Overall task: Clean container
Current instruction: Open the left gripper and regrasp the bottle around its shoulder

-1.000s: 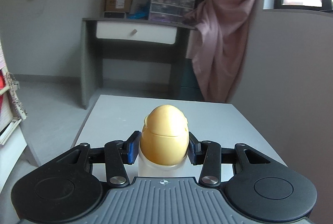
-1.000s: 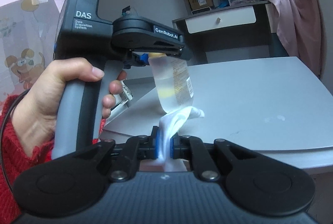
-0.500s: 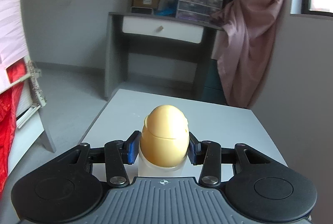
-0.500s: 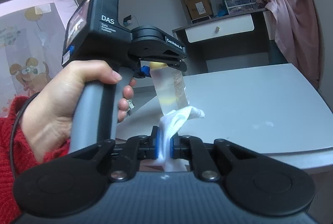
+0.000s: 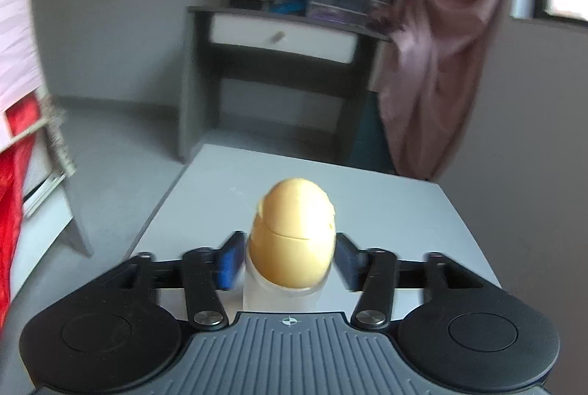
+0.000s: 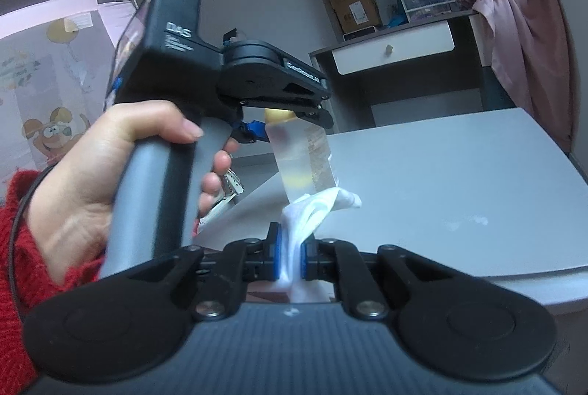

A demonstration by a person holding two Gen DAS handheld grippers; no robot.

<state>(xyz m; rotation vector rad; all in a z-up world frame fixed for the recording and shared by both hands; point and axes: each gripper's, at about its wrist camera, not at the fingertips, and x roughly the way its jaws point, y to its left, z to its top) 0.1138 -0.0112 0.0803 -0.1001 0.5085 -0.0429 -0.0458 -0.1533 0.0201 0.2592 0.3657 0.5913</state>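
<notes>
My left gripper point(image 5: 290, 262) is shut on a clear plastic bottle point(image 5: 283, 295) with a yellow egg-shaped cap point(image 5: 294, 240), held above the grey table point(image 5: 386, 204). In the right wrist view the bottle point(image 6: 305, 160) hangs from the left gripper point(image 6: 279, 119), label facing right. My right gripper point(image 6: 289, 257) is shut on a white cloth point(image 6: 316, 207). The cloth's free end touches the bottle's lower end.
A grey desk with a white drawer point(image 5: 283, 38) stands beyond the table, with storage drawers and boxes on top. A pink curtain point(image 5: 441, 57) hangs at the right. A small white smudge point(image 6: 474, 220) lies on the table. A red-sleeved hand point(image 6: 110, 156) holds the left gripper's handle.
The left gripper with the bottle has swung to the right, so the desk has shifted in its view. In the right wrist view the left gripper now sits lower and turned. The cloth stays against the bottle.
</notes>
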